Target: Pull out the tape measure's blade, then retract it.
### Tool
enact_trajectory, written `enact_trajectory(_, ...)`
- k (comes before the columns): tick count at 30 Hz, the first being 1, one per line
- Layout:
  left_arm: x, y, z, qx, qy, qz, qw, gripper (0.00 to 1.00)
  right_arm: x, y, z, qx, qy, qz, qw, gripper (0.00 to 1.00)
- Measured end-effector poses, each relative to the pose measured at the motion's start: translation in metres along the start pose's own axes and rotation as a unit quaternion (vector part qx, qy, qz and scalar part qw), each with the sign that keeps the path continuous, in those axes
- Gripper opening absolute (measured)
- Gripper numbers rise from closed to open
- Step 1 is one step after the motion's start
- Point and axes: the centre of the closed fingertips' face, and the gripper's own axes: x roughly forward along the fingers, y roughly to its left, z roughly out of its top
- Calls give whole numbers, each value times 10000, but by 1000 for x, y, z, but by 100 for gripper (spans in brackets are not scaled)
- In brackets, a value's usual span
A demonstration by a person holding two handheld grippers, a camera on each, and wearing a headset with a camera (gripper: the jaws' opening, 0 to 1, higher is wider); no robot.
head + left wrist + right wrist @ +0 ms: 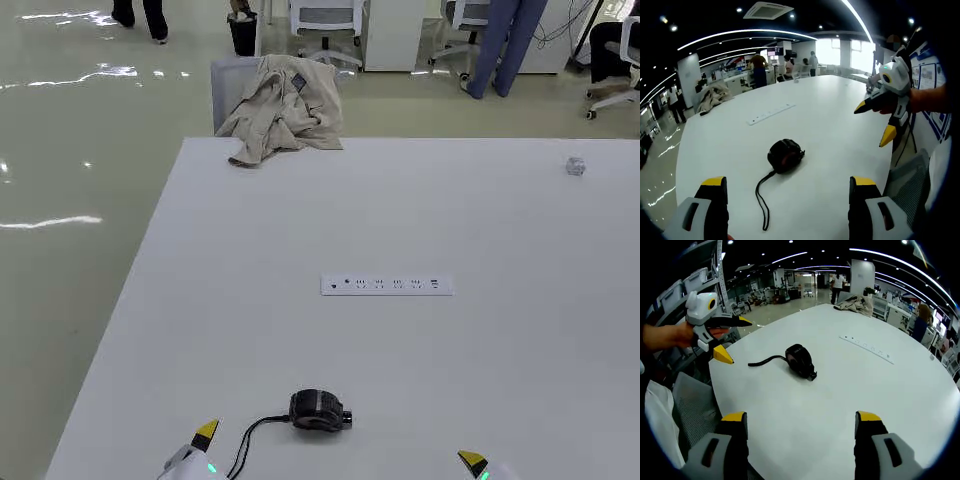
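A black tape measure (318, 410) with a black wrist cord lies on the white table (400, 220) near its front edge, blade wound in. It also shows in the left gripper view as the tape measure (785, 155) and in the right gripper view as the tape measure (801, 360). My left gripper (787, 187) is open and hangs short of it, apart from it; its yellow tip (205, 433) sits to the left of the cord. My right gripper (801, 422) is open too, its tip (472, 462) at the lower right. Nothing is held.
A white power strip (386, 286) lies mid-table. A beige jacket (282, 110) hangs over a chair at the far edge. A small clear object (575, 166) sits far right. People and office chairs stand beyond the table.
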Motion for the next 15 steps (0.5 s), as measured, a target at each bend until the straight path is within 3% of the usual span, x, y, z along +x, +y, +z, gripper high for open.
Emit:
enact_trajectory(5,4,0,3,218,-22,-123,9997,97,7,2,7,130,-91,121,9998,89)
enact_trajectory(9,9,1,4,261,-43,-214,9994,97,13,2,10,32,-77,149,9999,88)
enact_trajectory(15,19,-1,8,548,-45,-414,9976,95,23,2,12,-158,-39,240,9996,87)
